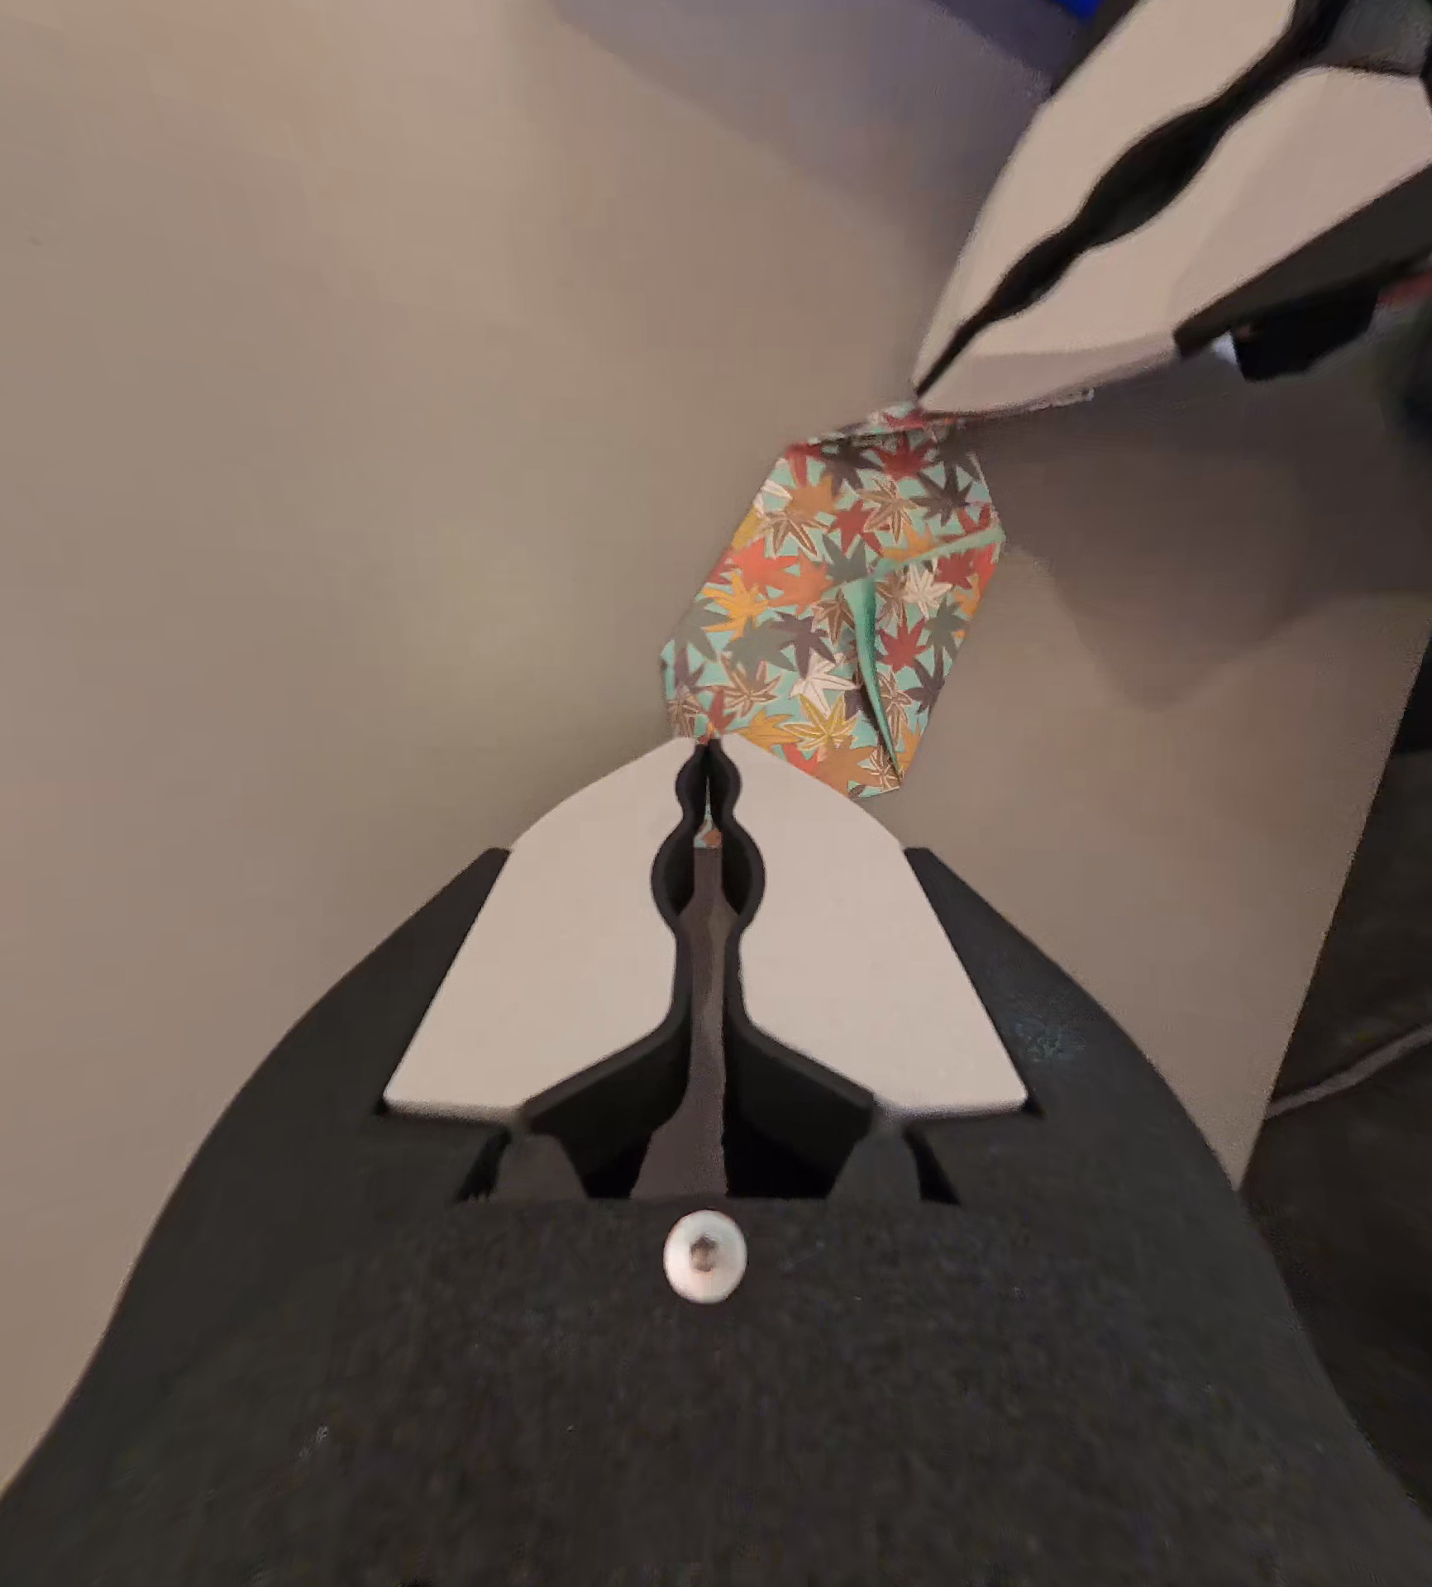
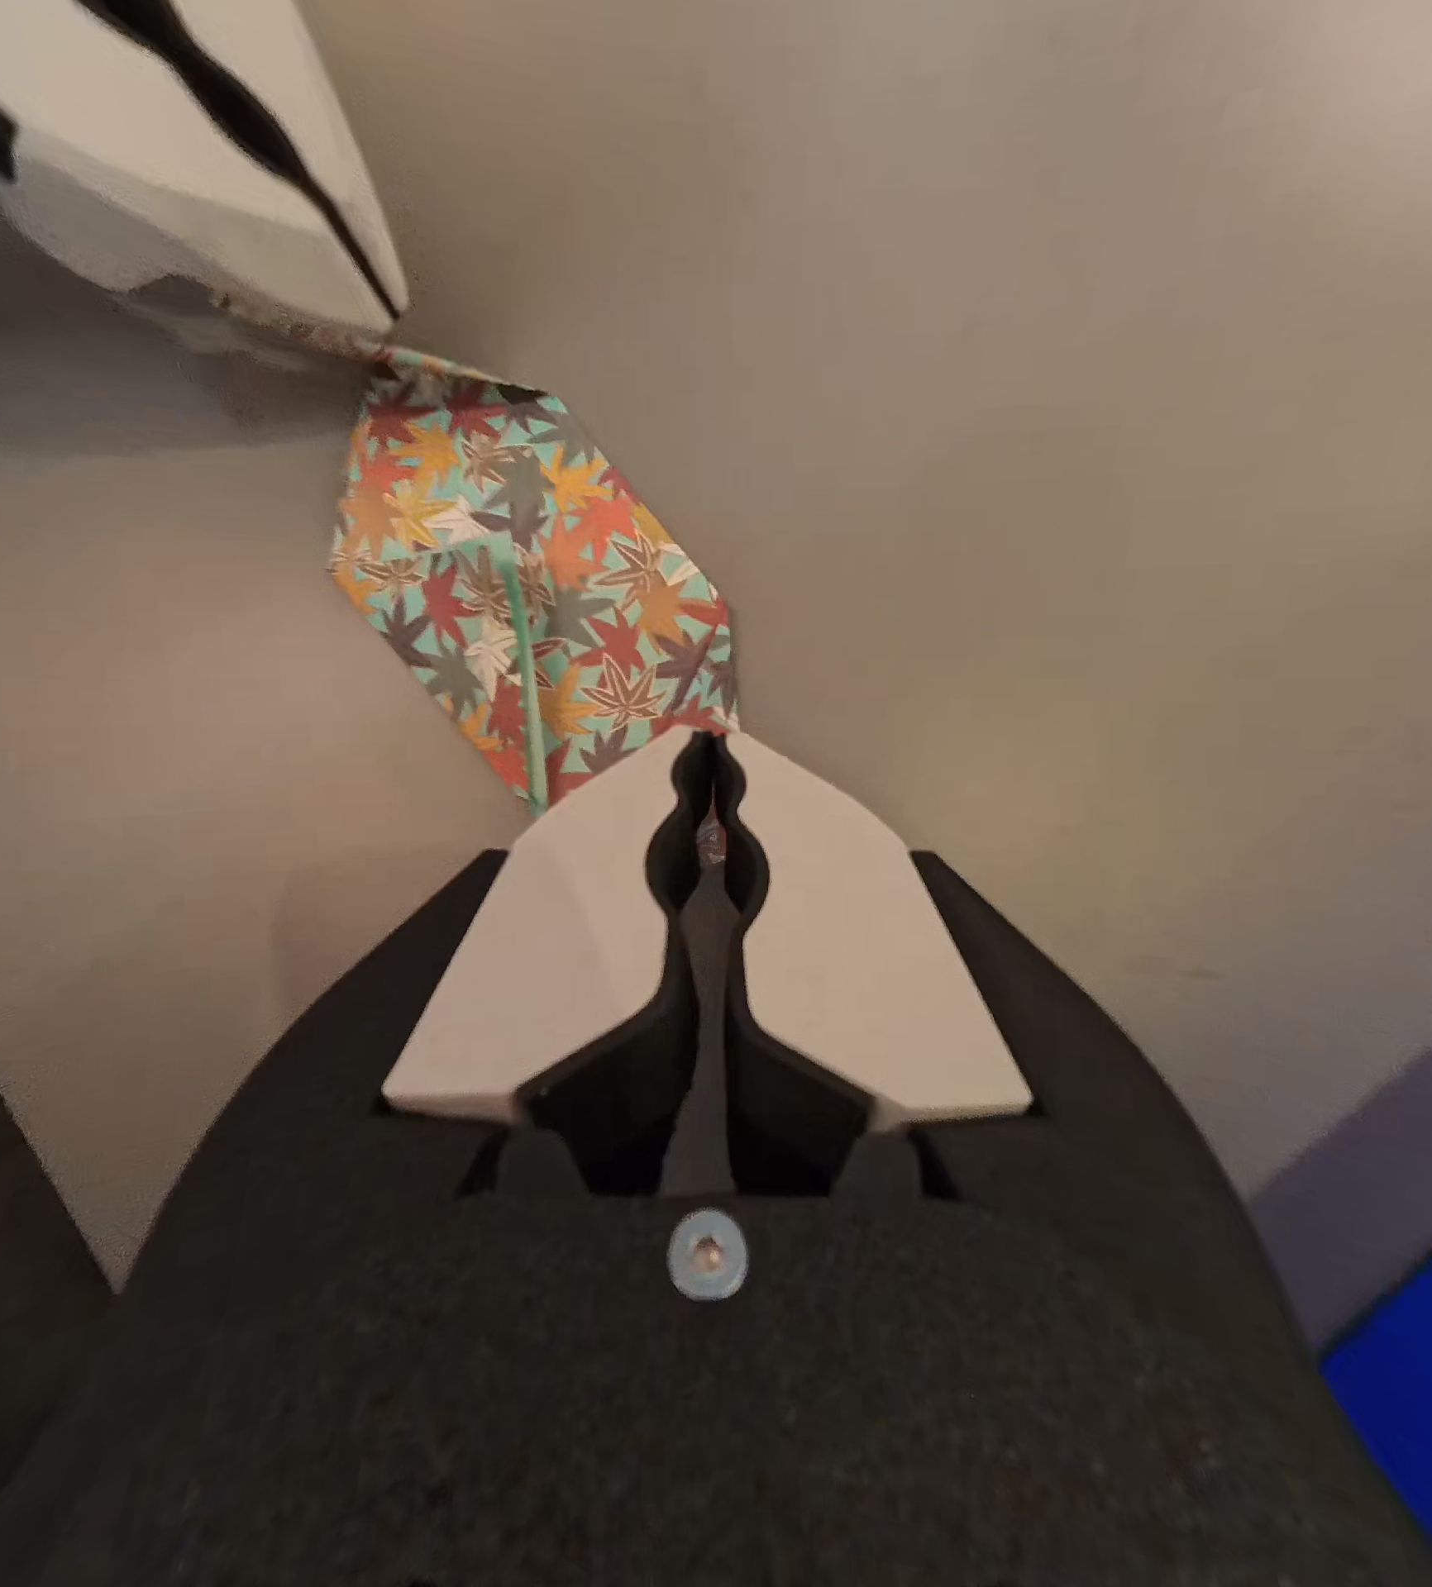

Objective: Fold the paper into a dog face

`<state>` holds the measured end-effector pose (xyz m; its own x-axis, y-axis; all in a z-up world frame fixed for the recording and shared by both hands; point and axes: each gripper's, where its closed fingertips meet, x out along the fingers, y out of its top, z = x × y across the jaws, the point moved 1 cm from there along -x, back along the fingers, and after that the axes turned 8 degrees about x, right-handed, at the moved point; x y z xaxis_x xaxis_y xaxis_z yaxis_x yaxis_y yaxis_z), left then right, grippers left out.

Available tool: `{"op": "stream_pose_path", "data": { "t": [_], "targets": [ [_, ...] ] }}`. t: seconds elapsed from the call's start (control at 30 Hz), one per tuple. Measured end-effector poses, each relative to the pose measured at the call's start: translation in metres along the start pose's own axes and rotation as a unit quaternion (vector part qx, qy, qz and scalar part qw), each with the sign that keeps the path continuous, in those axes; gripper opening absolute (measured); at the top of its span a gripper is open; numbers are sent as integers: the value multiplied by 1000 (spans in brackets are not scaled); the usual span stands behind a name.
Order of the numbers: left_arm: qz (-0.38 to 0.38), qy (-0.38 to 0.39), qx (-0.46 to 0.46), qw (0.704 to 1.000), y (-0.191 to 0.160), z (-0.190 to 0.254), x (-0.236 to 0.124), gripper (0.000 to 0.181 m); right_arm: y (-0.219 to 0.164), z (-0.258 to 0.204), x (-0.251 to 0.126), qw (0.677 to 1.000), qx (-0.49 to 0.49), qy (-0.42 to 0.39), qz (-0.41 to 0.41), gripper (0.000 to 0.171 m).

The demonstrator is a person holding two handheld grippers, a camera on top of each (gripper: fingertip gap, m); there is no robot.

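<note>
Between left claw (image 1: 708,749) and right claw (image 2: 711,737), both pinching it, paper (image 1: 841,601) stretches lengthwise.

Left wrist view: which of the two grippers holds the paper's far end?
The right gripper, reaching in from the upper right, pinches the far tip of the leaf-patterned paper. The left gripper, this view's own, pinches the near tip.

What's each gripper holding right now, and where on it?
Both hold the folded paper: the left gripper pinches one pointed end, the right gripper the opposite end.
</note>
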<state>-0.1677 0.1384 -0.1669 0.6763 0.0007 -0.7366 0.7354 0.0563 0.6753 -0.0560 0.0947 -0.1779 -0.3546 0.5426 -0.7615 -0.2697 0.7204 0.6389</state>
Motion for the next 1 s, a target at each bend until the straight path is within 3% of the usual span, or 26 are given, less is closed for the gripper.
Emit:
{"op": "stream_pose_path", "data": {
  "t": [0.3, 0.6, 1.0],
  "targets": [
    [-47, -4, 32, 998, -10, 19, 17, 0, -7, -3, 6, 999, 31, 23, 9, 0],
    [-40, 14, 27, 999, -10, 23, 14, 0, -9, -5, 6, 999, 23, -4, 24, 0],
    [-9, 31, 7, 999, -19, 68, 2, 0, -10, -5, 6, 997, 20, -63, 31, 0]
  ]
}}
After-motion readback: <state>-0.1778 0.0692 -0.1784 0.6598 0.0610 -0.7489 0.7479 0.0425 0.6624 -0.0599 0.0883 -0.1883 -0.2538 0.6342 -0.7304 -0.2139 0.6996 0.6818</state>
